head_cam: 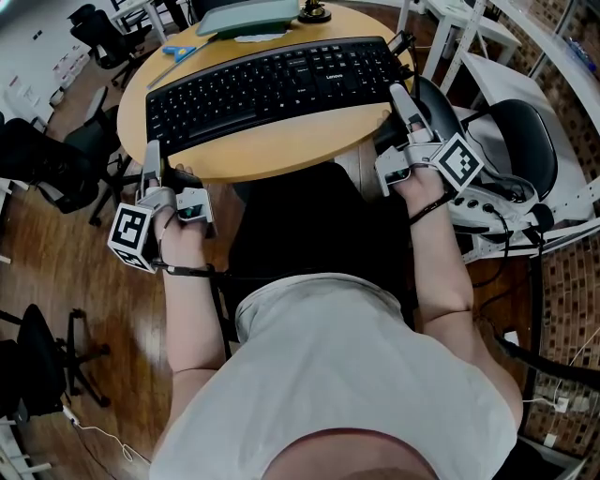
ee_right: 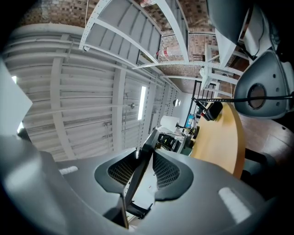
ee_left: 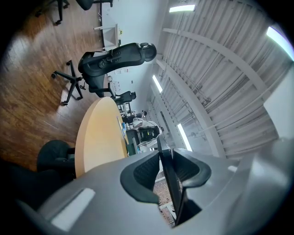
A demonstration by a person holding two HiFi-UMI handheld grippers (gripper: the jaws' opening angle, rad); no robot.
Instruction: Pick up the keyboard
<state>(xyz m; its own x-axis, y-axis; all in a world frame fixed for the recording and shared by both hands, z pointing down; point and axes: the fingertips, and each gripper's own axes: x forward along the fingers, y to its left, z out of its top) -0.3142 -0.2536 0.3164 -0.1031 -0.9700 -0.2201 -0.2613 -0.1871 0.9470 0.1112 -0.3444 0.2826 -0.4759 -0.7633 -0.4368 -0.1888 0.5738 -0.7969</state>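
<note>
A black keyboard (head_cam: 272, 84) stretches across the round wooden table (head_cam: 281, 155). Its left end hangs past the table's edge. My left gripper (head_cam: 152, 150) is shut on that left end. My right gripper (head_cam: 401, 96) is shut on the right end. The left gripper view shows the keyboard (ee_left: 164, 158) edge-on as a thin dark slab, pinched between the ribbed pads (ee_left: 146, 172) of the left gripper (ee_left: 169, 176). In the right gripper view its edge (ee_right: 146, 153) runs the same way between the pads (ee_right: 166, 172) of the right gripper (ee_right: 141, 173). Whether the keyboard is off the tabletop I cannot tell.
Blue scissors (head_cam: 178, 52) and a grey-green tray (head_cam: 248, 17) lie on the table's far side, behind the keyboard. Black office chairs (head_cam: 56, 159) stand at the left and a grey chair (head_cam: 511, 141) close at the right. The person's body fills the near side.
</note>
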